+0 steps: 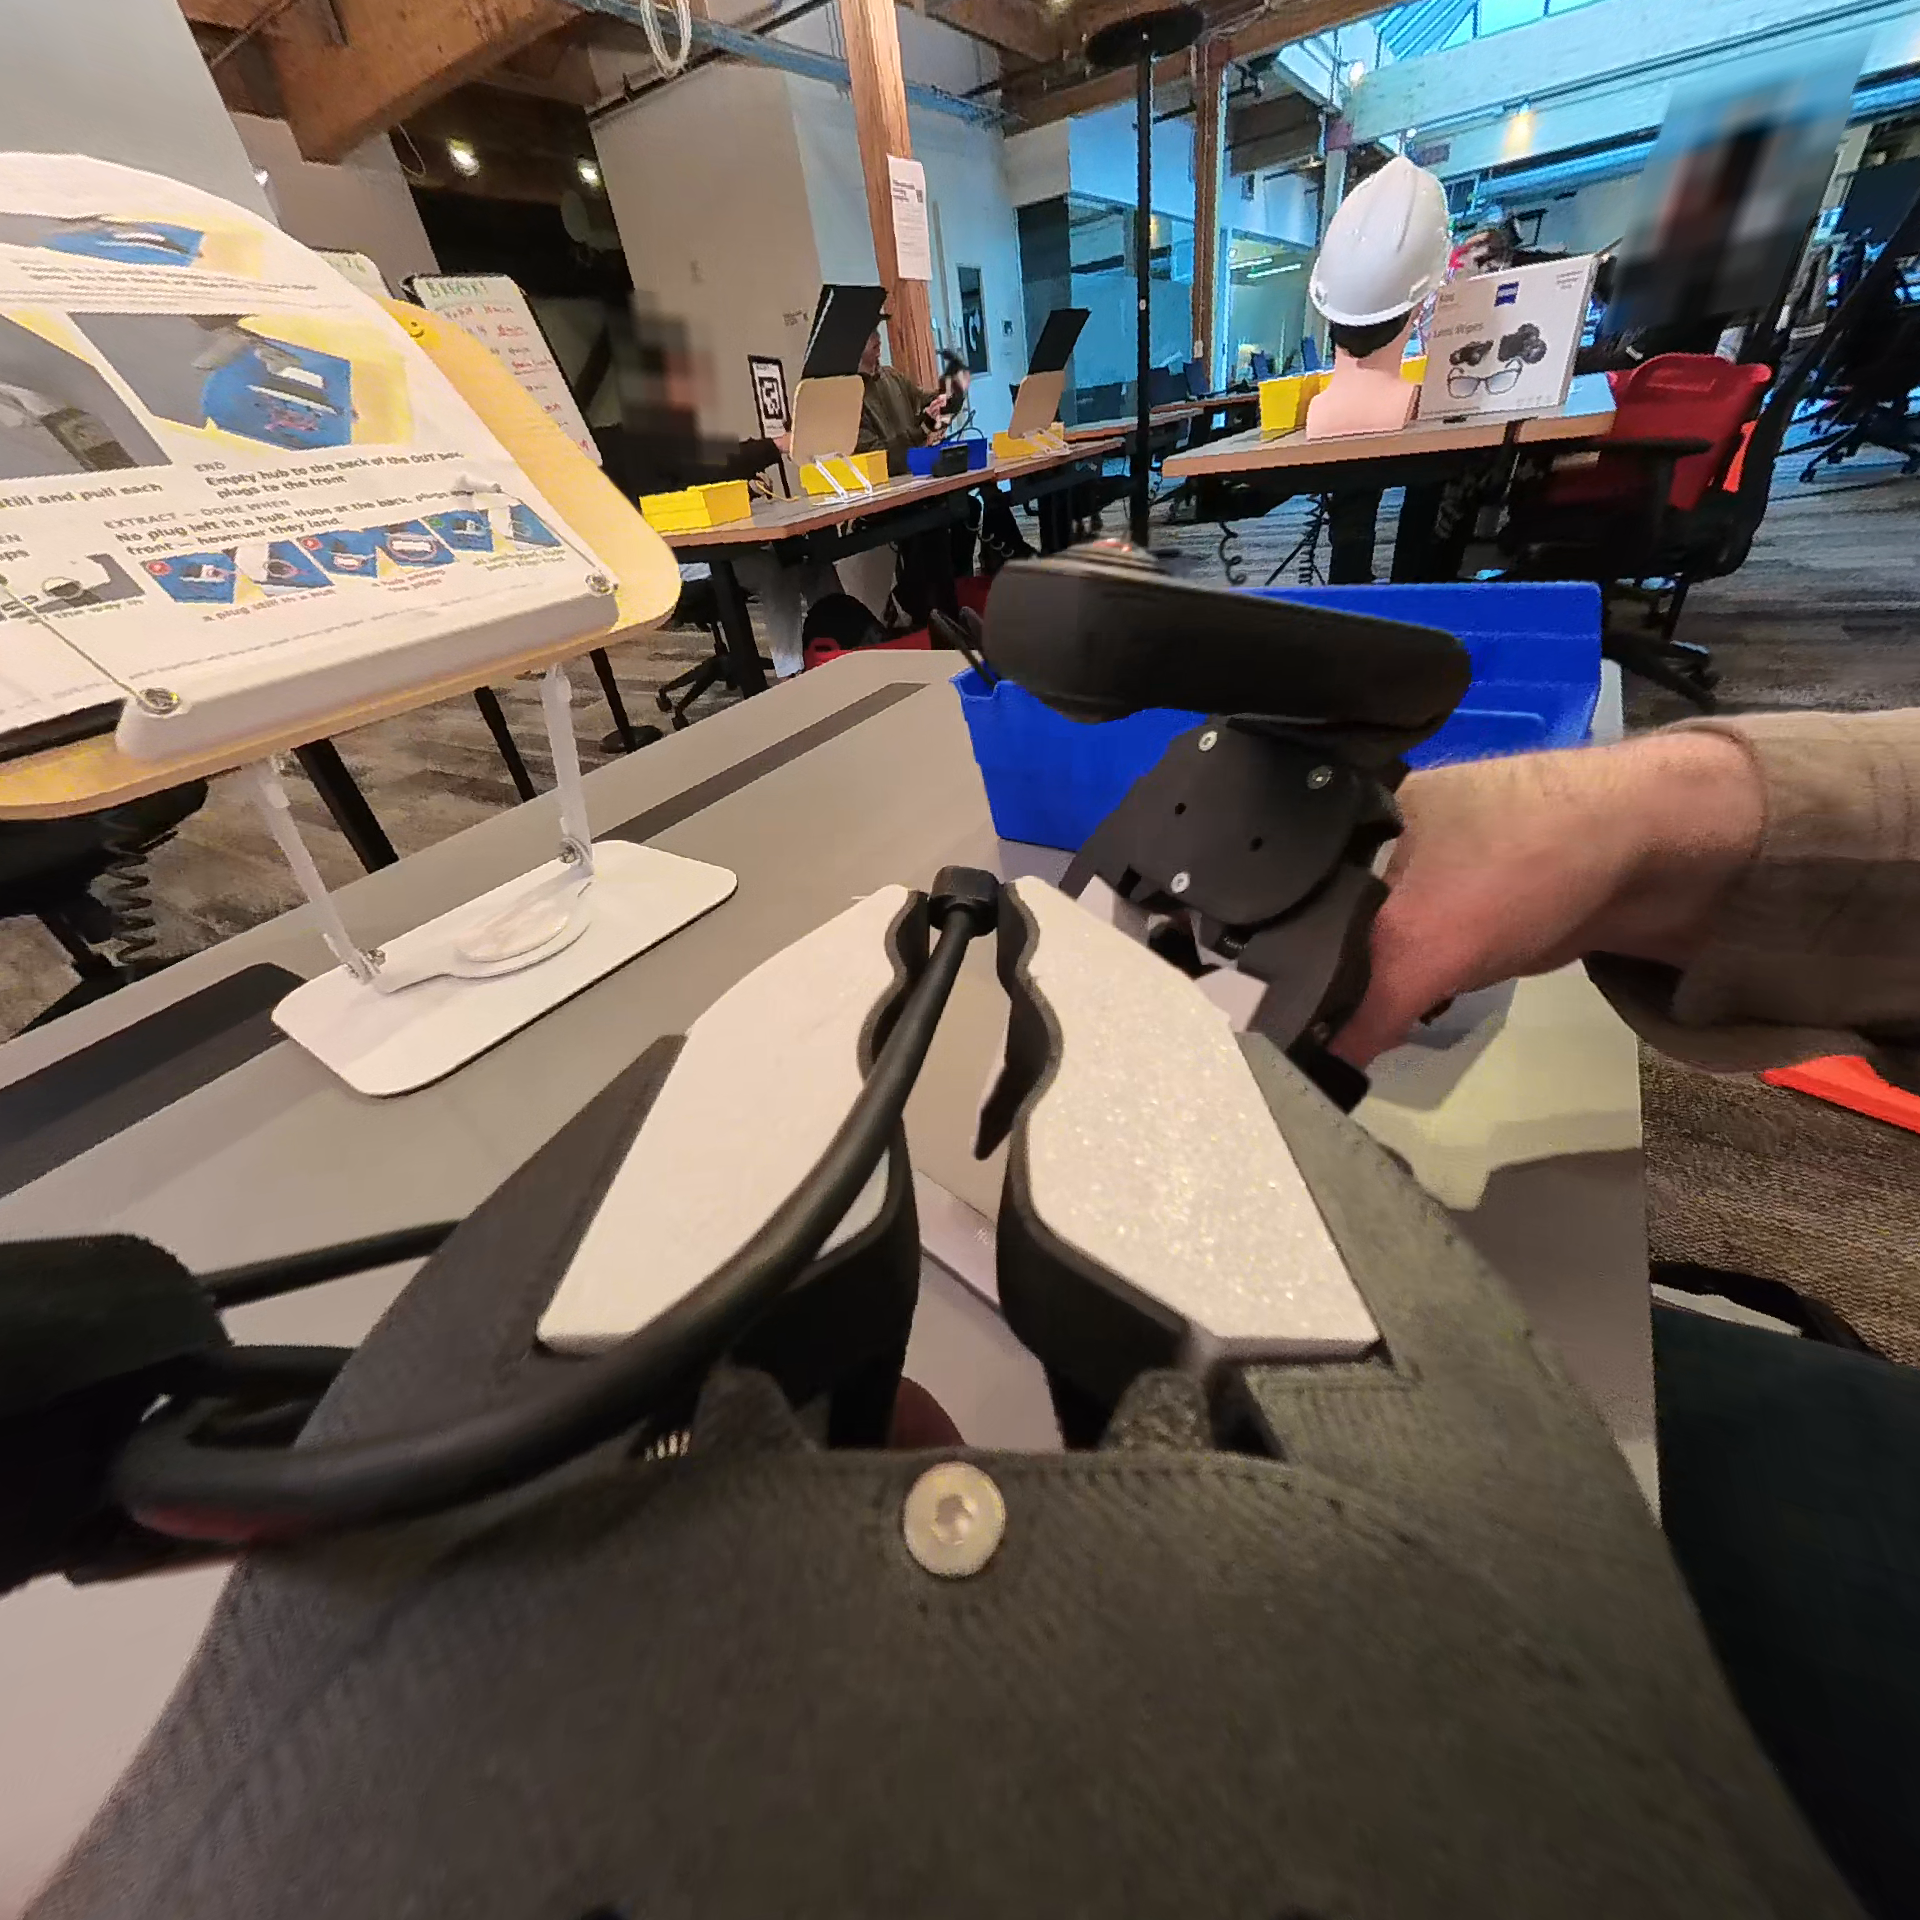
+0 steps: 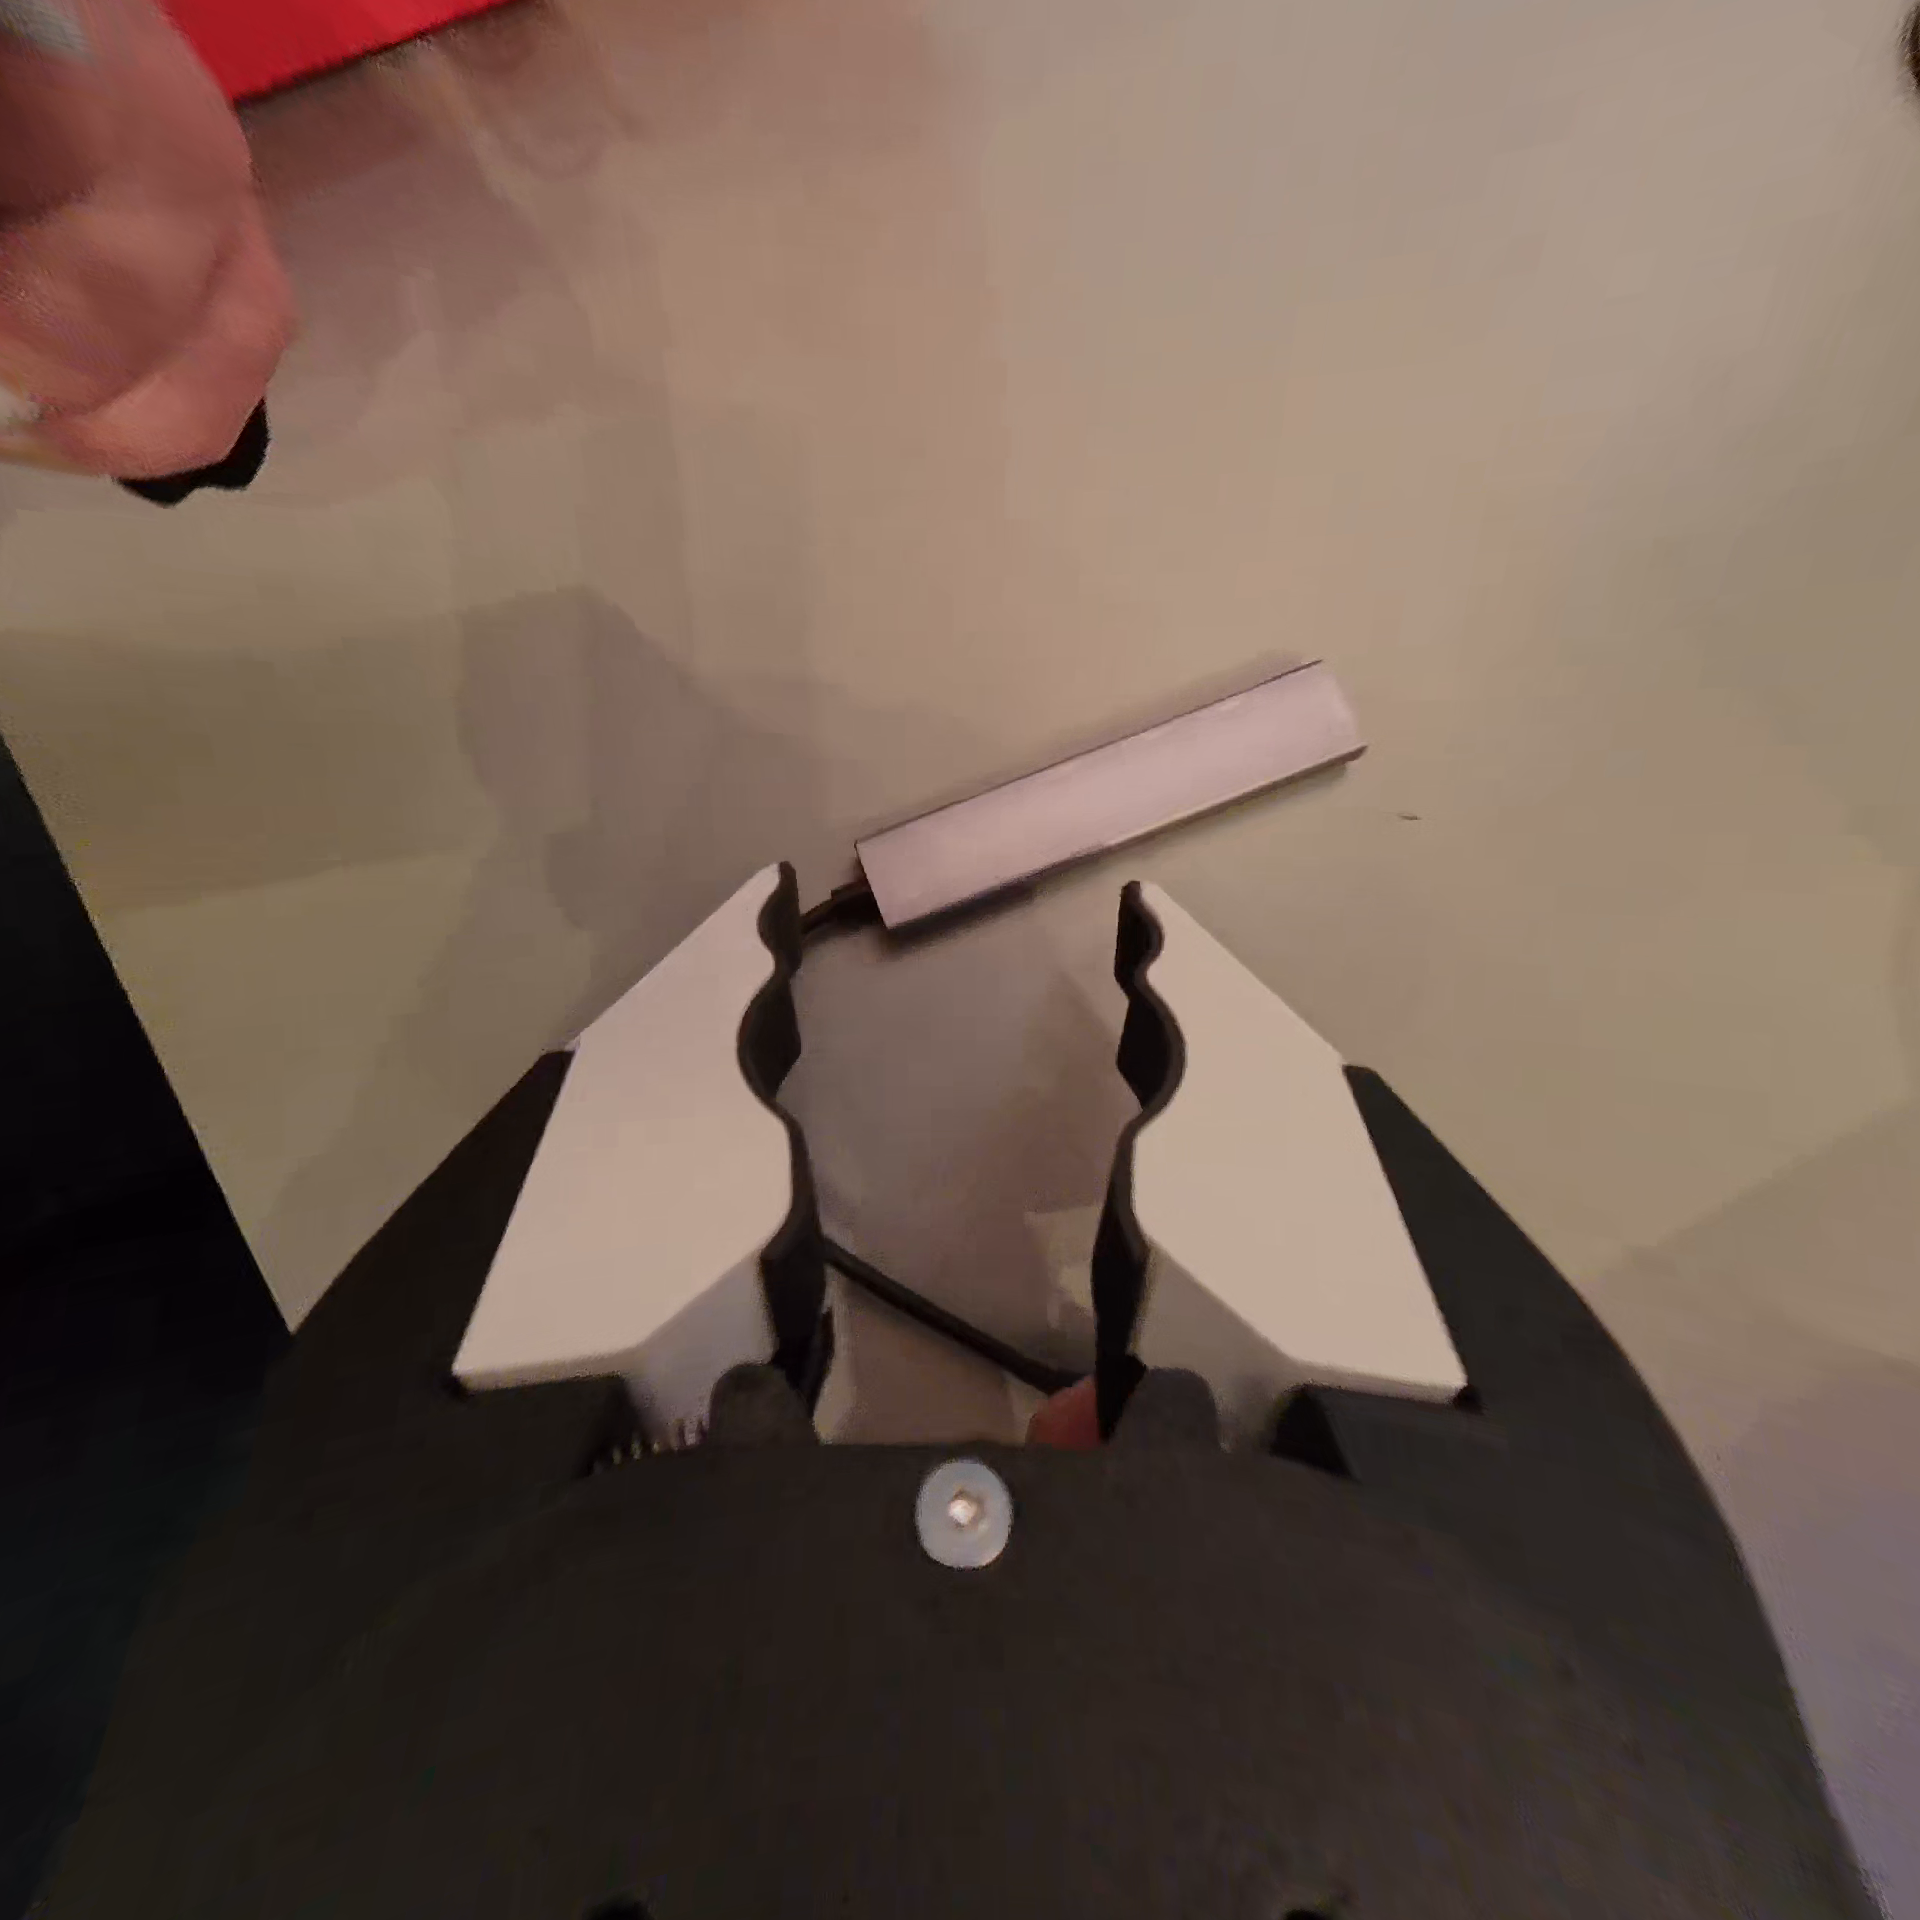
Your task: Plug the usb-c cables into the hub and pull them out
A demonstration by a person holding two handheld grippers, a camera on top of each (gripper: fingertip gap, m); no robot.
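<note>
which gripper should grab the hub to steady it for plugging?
Right. The right gripper is open, its tips just short of the hub on the table; the left gripper is already shut on the cable plug.

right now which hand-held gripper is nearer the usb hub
Right. The right hand-held gripper is open, its fingertips just short of the grey hub on the table. The left hand-held gripper holds a black cable plug; no hub shows in its view.

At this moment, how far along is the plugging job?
Early. The left tool is shut on a black cable, plug at its tips. The right tool hangs open over the grey hub on the table. No plug visibly inserted; plugging and pulling remain.
</note>
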